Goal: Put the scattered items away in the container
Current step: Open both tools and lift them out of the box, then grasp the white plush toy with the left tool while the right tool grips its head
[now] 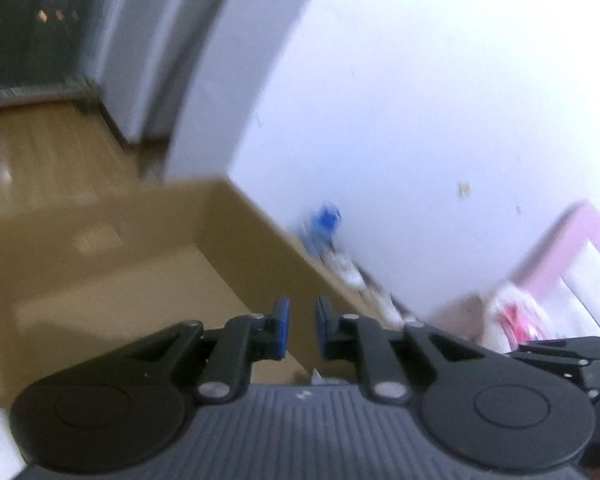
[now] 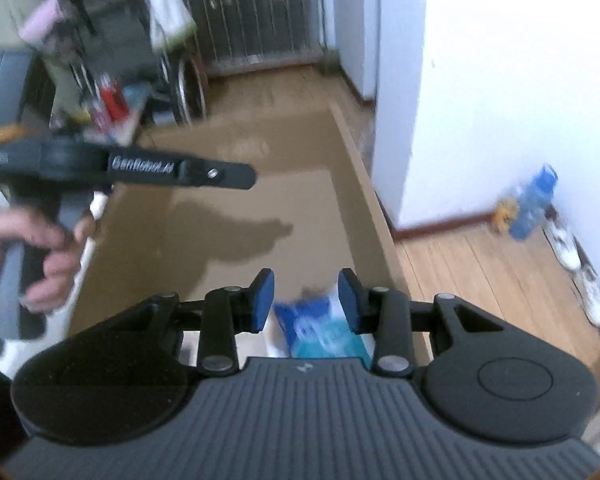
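the left claw (image 1: 301,332) is black with blue pads (image 1: 283,328) and a grey ribbed body. the right claw (image 2: 306,300) shows the same black, blue and grey. the cardboard box (image 2: 356,152) is plain brown. the packet (image 2: 320,328) near the right claw is blue and teal with white. the floor (image 2: 480,264) is light brown wood planks, the wall (image 2: 520,80) white. a bottle (image 2: 534,204) at the right wall is blue.

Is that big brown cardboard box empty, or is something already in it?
Not empty. The cardboard box is mostly bare inside, but a blue-and-white packet lies at its near end, below the right gripper.
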Available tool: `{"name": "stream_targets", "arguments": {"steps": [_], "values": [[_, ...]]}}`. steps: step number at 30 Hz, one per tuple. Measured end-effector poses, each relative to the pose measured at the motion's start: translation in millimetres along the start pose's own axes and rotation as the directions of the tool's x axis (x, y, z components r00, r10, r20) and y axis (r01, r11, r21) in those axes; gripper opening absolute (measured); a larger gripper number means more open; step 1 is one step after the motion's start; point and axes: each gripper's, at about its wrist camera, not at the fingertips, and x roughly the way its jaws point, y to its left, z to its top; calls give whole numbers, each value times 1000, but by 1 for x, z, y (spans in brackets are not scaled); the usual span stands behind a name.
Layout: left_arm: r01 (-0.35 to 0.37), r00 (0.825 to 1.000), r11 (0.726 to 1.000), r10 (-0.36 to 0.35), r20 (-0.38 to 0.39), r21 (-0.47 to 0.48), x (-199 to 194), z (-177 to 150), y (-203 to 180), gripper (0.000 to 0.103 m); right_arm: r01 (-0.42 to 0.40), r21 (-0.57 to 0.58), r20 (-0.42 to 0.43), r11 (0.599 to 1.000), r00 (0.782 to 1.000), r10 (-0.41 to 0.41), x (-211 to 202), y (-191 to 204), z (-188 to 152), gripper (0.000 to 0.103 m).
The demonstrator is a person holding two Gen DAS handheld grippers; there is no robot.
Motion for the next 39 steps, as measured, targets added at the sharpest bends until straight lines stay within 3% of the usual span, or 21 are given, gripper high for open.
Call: {"name": "stream_targets", "arguments": {"steps": [3, 7, 12, 16, 25, 31, 34, 36, 39], "values": [[-93, 993, 995, 90, 70, 29, -30, -6, 8, 16, -37, 19, 63, 999, 997, 36, -13, 5, 10, 34], [-173, 981, 985, 172, 86, 9, -69, -27, 29, 19, -131, 35, 87, 991, 988, 128, -9, 19, 16, 35], [-341, 938, 937, 333, 100, 79, -110, -61, 62, 23, -264, -21, 60, 964, 962, 265, 12, 57, 23, 35], [-405, 911, 914, 404, 86, -8, -132, -69, 108, 24, -325, -77, 23, 942, 944, 328, 29, 100, 27, 35], [-470, 865, 865, 491, 104, -177, -181, -77, 176, 26, -405, -114, -47, 907, 914, 402, 68, 171, 50, 35], [-469, 859, 840, 506, 82, -274, -183, -82, 212, 36, -421, -113, -72, 900, 907, 415, 102, 201, 65, 37], [-460, 860, 831, 505, 78, -311, -180, -82, 224, 46, -438, -92, -73, 894, 899, 433, 115, 213, 70, 43], [-454, 860, 827, 504, 82, -331, -176, -81, 234, 59, -450, -67, -81, 890, 892, 445, 127, 221, 74, 48], [-448, 860, 818, 505, 77, -362, -169, -80, 246, 65, -436, -51, -86, 898, 898, 432, 143, 230, 81, 56]]}}
